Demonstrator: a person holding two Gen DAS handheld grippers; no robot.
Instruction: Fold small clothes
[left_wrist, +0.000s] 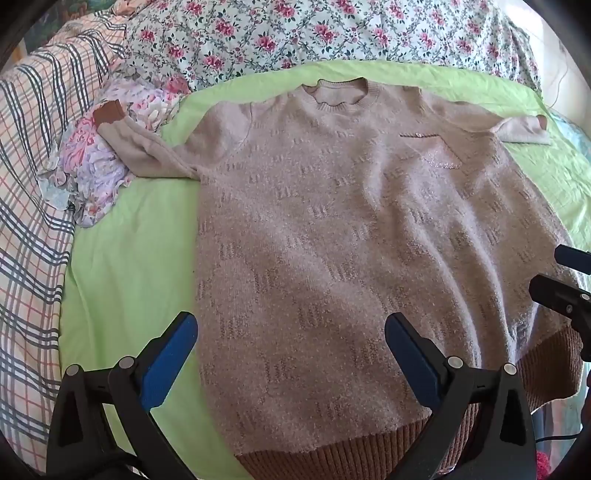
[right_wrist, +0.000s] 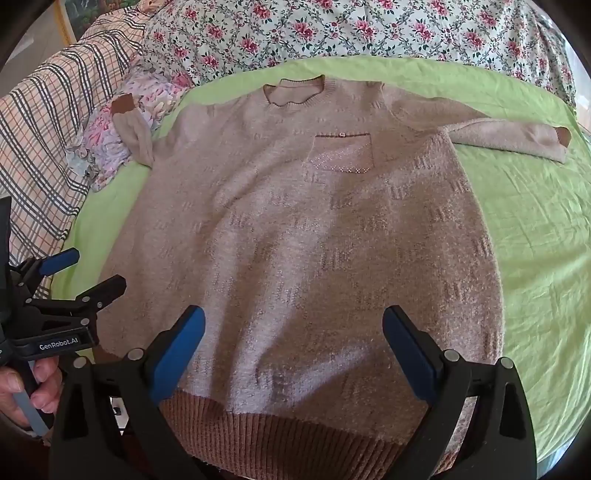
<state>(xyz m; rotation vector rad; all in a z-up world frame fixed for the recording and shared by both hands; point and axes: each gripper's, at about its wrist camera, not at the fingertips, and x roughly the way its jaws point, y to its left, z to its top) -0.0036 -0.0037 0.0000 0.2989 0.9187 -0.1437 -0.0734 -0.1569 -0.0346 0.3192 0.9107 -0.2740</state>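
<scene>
While the sweater (left_wrist: 332, 229) lies flat and face up on the green sheet (left_wrist: 122, 258), both grippers hover over its ribbed hem (right_wrist: 280, 424). The left gripper (left_wrist: 290, 350) has its jaws spread wide, holding nothing, above the hem's left portion. The right gripper (right_wrist: 293, 350) is likewise spread and empty, over the hem's middle. One sleeve (left_wrist: 147, 144) rests on a floral cloth (left_wrist: 92, 173); the other sleeve (right_wrist: 509, 142) lies across the sheet.
</scene>
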